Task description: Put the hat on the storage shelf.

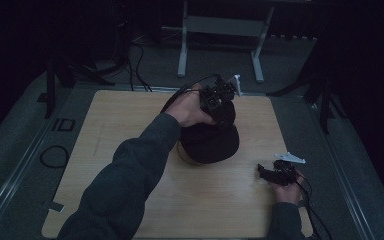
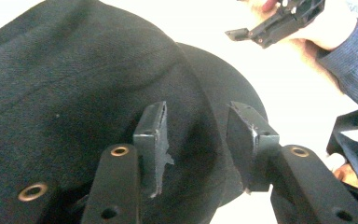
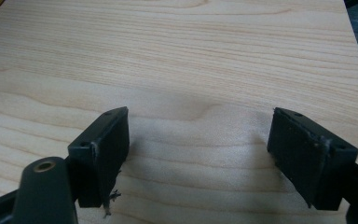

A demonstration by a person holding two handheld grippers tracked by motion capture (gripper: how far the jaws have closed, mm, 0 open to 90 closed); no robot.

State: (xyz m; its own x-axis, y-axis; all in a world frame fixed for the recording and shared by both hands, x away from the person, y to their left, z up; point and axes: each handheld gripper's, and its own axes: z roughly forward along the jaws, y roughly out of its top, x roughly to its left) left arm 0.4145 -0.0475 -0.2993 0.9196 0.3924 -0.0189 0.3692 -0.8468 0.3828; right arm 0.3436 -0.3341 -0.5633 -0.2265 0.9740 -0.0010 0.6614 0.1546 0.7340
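A black cap (image 1: 210, 142) lies at the middle of the wooden table (image 1: 120, 130), its crown and brim large in the left gripper view (image 2: 74, 93). My left gripper (image 1: 219, 107) hangs over the far side of the cap. Its jaws (image 2: 196, 140) stand apart just above the cloth, and nothing is pinched between the pads. My right gripper (image 1: 266, 172) rests low near the table's right front, to the right of the cap. It (image 3: 198, 154) is wide open over bare wood. That same gripper also appears farther off in the left gripper view (image 2: 265, 30).
A yellowish edge (image 1: 180, 150) peeks out under the cap's left side. A cable loop (image 1: 54, 156) lies on the grey floor left of the table. A metal table frame (image 1: 220, 30) stands behind. The room is dark.
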